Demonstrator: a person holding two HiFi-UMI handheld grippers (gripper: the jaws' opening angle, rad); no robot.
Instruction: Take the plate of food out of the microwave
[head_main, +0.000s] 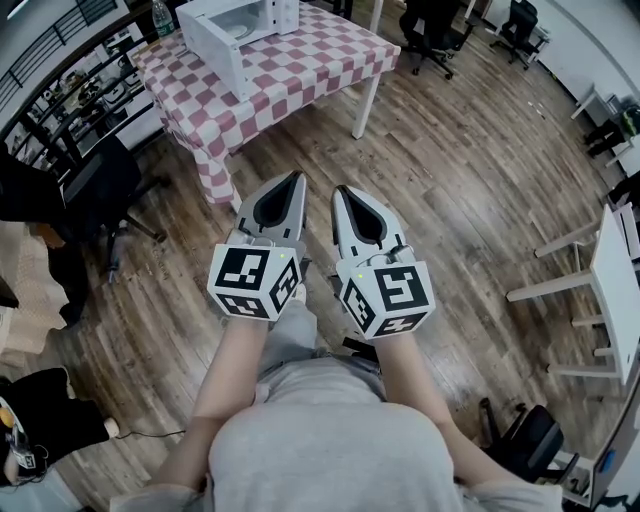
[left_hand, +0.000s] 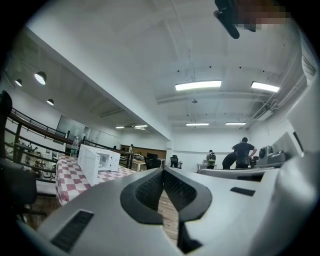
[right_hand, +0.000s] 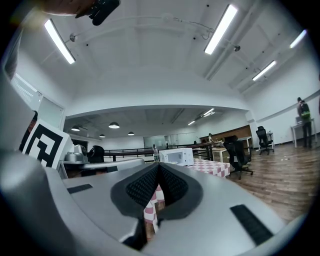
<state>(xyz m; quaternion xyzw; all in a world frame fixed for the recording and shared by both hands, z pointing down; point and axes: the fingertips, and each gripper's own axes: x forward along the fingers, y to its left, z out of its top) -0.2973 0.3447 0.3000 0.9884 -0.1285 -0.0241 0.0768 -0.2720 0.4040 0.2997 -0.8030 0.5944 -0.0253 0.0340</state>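
Observation:
A white microwave (head_main: 235, 30) stands on a table with a pink-and-white checked cloth (head_main: 300, 75), far ahead at the top of the head view. Its door looks swung open; I cannot make out a plate inside. My left gripper (head_main: 297, 178) and right gripper (head_main: 340, 190) are held side by side over the wooden floor, well short of the table, both shut and empty. In the left gripper view the microwave (left_hand: 97, 161) sits left of the shut jaw tips (left_hand: 163, 170). In the right gripper view the microwave (right_hand: 176, 156) is small, just above the shut tips (right_hand: 158, 165).
A black chair (head_main: 100, 190) stands left of the table, and office chairs (head_main: 430, 30) behind it. A white table frame (head_main: 610, 290) is at the right. A bottle (left_hand: 75, 146) stands on the checked table. People (left_hand: 243, 152) are standing far off.

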